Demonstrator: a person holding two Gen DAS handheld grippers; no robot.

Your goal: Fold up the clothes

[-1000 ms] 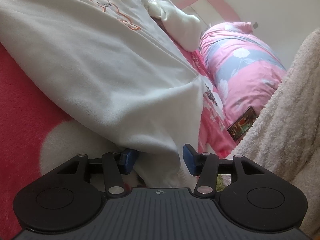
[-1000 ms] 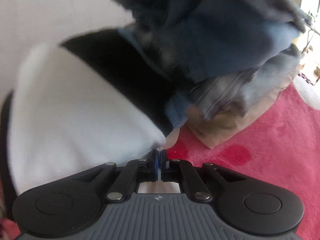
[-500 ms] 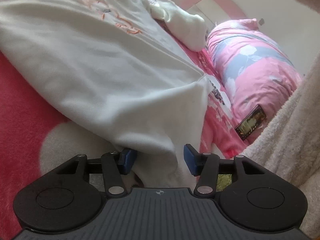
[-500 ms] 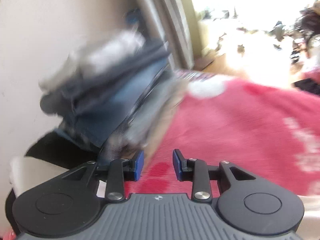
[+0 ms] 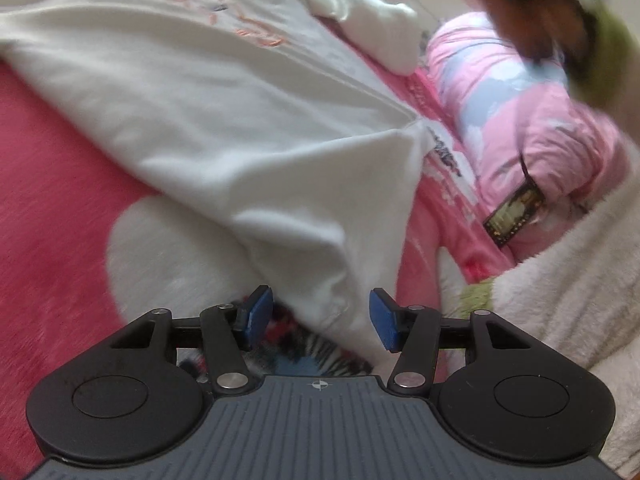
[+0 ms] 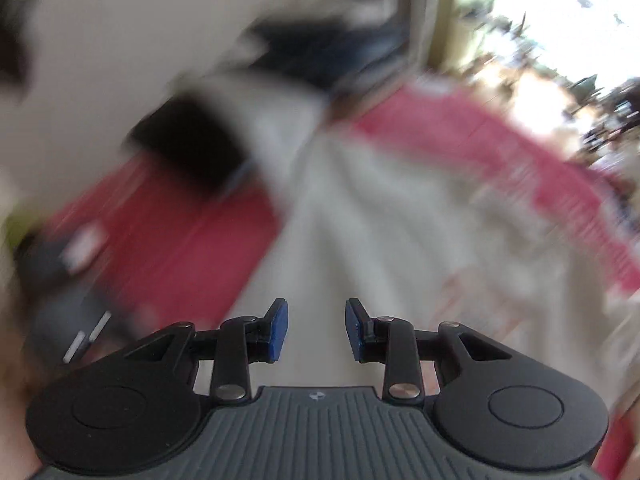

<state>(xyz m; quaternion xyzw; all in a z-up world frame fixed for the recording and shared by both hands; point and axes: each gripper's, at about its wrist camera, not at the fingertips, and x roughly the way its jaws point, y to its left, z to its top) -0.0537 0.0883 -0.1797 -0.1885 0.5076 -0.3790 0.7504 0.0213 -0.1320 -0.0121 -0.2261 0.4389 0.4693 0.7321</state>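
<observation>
A white sweatshirt (image 5: 224,112) with a pink embroidered motif lies spread on a red blanket (image 5: 52,184). My left gripper (image 5: 320,318) is open, its blue pads on either side of the garment's near corner, which hangs between them. In the blurred right wrist view my right gripper (image 6: 316,328) is open and empty above the white garment (image 6: 372,216). A black-and-white folded garment (image 6: 216,136) lies at the far left by the wall.
A pink and blue floral quilt (image 5: 528,120) lies at the right, with a fluffy cream blanket (image 5: 560,280) beside it. A white bundle (image 5: 380,28) lies beyond the sweatshirt. Dark folded clothes (image 6: 332,52) are stacked by the wall near a bright window (image 6: 540,20).
My right gripper opened, let go of the black-and-white garment and swung away over the white garment. My left gripper stayed open at the sweatshirt corner and drew back slightly.
</observation>
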